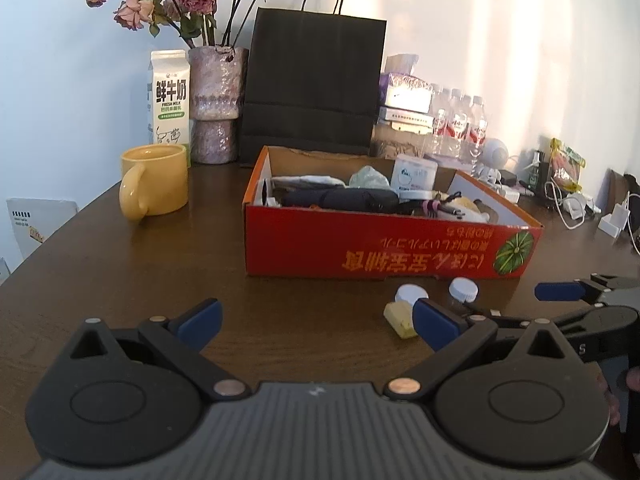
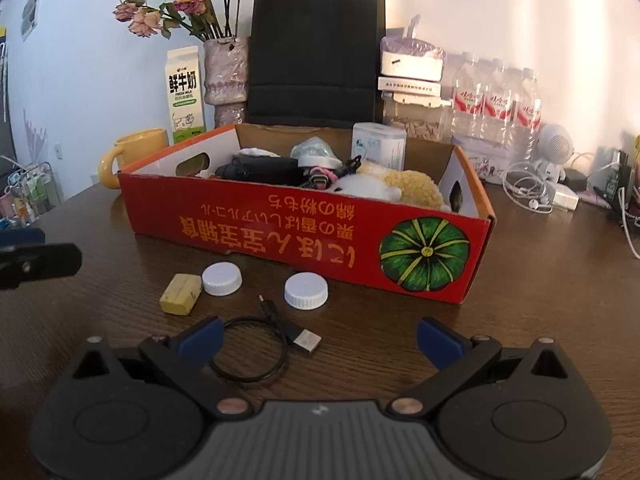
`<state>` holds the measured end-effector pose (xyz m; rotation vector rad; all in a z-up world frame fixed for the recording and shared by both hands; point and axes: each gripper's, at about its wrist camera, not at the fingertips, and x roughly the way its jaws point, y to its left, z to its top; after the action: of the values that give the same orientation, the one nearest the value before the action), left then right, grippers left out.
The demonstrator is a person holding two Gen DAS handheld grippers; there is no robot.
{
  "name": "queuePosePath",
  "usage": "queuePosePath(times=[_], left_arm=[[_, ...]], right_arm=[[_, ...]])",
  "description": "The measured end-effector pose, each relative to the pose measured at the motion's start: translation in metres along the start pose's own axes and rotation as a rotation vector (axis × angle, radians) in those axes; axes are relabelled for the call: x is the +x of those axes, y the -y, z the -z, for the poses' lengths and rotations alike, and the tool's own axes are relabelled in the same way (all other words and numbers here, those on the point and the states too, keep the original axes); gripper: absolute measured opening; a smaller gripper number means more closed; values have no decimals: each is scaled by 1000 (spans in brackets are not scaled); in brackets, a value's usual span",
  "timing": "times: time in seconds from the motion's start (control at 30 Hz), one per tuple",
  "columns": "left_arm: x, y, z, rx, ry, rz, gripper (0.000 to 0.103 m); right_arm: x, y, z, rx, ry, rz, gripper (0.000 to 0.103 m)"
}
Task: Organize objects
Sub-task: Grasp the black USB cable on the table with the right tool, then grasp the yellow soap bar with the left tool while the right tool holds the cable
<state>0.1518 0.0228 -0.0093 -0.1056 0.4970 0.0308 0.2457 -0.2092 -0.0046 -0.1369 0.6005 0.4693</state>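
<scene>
A red cardboard box (image 2: 304,240) with a pumpkin print stands on the dark wooden table (image 2: 540,272), filled with a plush toy (image 2: 404,186), a black pouch and other items; it also shows in the left wrist view (image 1: 360,248). In front of it lie two white caps (image 2: 222,278) (image 2: 306,290), a yellow block (image 2: 181,294) and a black USB cable (image 2: 276,340). My right gripper (image 2: 320,342) is open and empty just above the cable. My left gripper (image 1: 316,322) is open and empty, left of the yellow block (image 1: 400,320) and caps (image 1: 463,289).
A yellow mug (image 1: 154,180), milk carton (image 1: 169,96), vase of dried roses (image 1: 214,104) and black paper bag (image 1: 314,84) stand behind the box. Water bottles (image 2: 496,96), a white speaker (image 2: 554,148) and cables (image 2: 524,192) crowd the back right.
</scene>
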Motion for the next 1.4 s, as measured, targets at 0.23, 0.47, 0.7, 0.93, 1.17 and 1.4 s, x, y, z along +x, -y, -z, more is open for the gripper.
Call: queuePosePath(times=[0.23, 0.47, 0.7, 0.93, 1.17, 1.4], left_arm=[[4, 2, 0, -8, -49, 1, 103], [12, 4, 0, -32, -76, 1, 103], [21, 10, -6, -28, -93, -2, 103], [31, 23, -8, -17, -106, 9, 103], [38, 30, -8, -14, -119, 13, 103], [50, 36, -7, -6, -145, 24, 103]], right_arm=[[9, 4, -1, 5, -49, -28, 103], [16, 10, -4, 8, -63, -85, 92], [15, 4, -6, -52, -39, -114, 41], [10, -5, -5, -100, -33, -140, 24], [1, -6, -3, -98, 9, -138, 12], [-12, -2, -1, -68, 72, -99, 12]])
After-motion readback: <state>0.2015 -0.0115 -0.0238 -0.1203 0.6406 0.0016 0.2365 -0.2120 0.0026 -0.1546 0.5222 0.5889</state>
